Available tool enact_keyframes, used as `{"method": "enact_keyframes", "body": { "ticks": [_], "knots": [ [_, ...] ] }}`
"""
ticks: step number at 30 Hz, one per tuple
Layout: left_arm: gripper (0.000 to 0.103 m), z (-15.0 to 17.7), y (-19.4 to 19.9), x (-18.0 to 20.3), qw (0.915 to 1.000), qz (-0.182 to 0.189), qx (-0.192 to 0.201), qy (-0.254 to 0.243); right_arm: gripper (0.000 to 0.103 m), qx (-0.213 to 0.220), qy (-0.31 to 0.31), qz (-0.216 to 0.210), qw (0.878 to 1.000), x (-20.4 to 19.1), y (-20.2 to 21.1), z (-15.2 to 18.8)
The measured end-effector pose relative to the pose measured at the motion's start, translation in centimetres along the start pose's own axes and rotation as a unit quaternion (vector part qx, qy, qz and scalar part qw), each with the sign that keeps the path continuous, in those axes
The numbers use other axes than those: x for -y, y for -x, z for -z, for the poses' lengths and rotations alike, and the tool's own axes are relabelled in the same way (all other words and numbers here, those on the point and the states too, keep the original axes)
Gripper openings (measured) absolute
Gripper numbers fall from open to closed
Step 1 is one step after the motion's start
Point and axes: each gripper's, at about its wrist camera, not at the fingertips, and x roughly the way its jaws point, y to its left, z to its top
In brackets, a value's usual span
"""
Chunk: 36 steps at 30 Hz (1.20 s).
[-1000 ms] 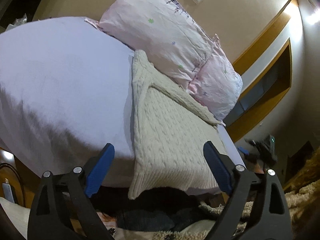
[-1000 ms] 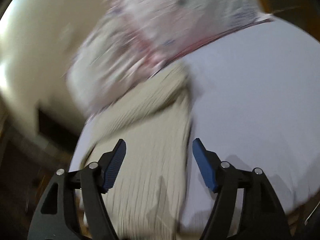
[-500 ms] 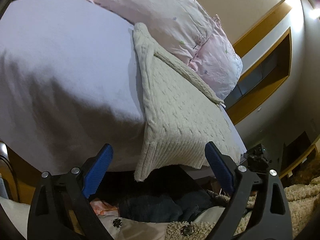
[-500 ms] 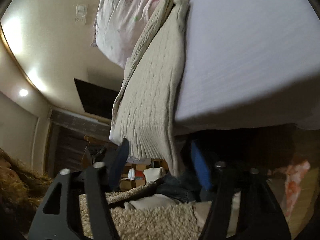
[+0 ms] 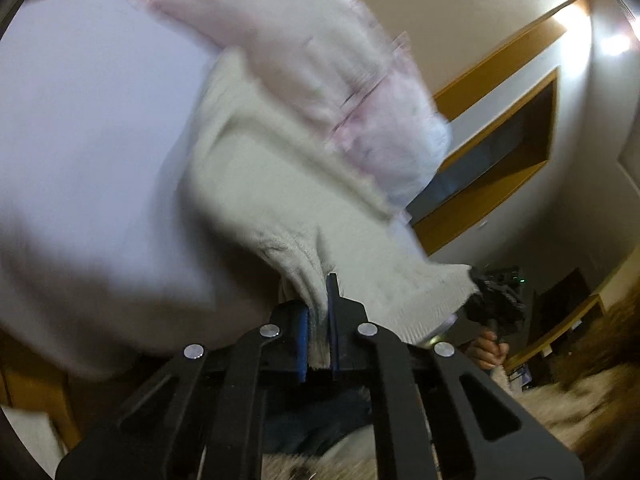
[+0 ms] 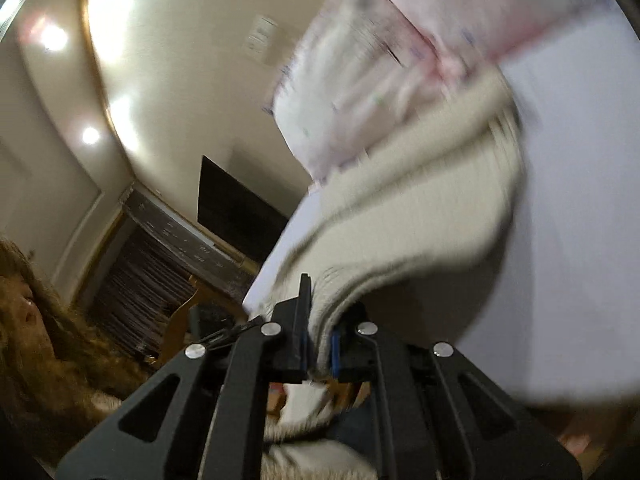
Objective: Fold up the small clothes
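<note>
Both tongs, the left gripper (image 5: 318, 320) and right gripper (image 6: 318, 336), pinch the cream knit sweater's (image 5: 256, 196) hem over the white bed (image 5: 80, 140); no legible writing.

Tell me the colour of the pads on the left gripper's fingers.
Blue pads on black fingers, clearest in the left wrist view.

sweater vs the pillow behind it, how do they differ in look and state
The sweater is cream knit; the pillow is pale pink printed cloth. The sweater's near hem is pinched and lifted by the left hand-held gripper and right hand-held gripper; the pillow lies ungripped. Both are on the bed.
</note>
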Motion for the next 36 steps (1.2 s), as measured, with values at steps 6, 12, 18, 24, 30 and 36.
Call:
{"method": "enact_keyframes", "body": {
  "ticks": [6,12,18,24,30,36],
  "knots": [
    [0.007,-14.0,-3.7,-0.9,0.9918,-0.057,0.115,-0.001,0.007,0.084,0.021,0.043,0.995,1.5,-4.6,-11.1],
    [0.007,-22.4,-15.4,-5.7,0.9798,-0.183,0.080,0.014,0.007,0.095,-0.114,0.209,0.967,13.1,-12.8,-17.3],
    [0.007,-22.8,-20.4,-9.2,0.9755,-0.213,0.033,0.045,0.012,0.080,-0.191,0.246,0.947,18.5,-16.5,-16.9],
    [0.088,-22.9,-15.6,-8.7,0.9812,-0.173,0.060,0.061,0.094,0.178,-0.111,0.246,0.946,15.7,-13.8,-16.9],
    [0.077,-21.0,-13.0,-10.5,0.9761,-0.191,0.035,0.098,0.095,0.173,-0.087,0.232,0.953,15.2,-13.0,-17.3],
    [0.062,-18.9,-14.3,-12.7,0.9721,-0.193,-0.012,0.132,0.095,0.159,-0.089,0.225,0.957,15.3,-12.6,-17.2]
  ]
}}
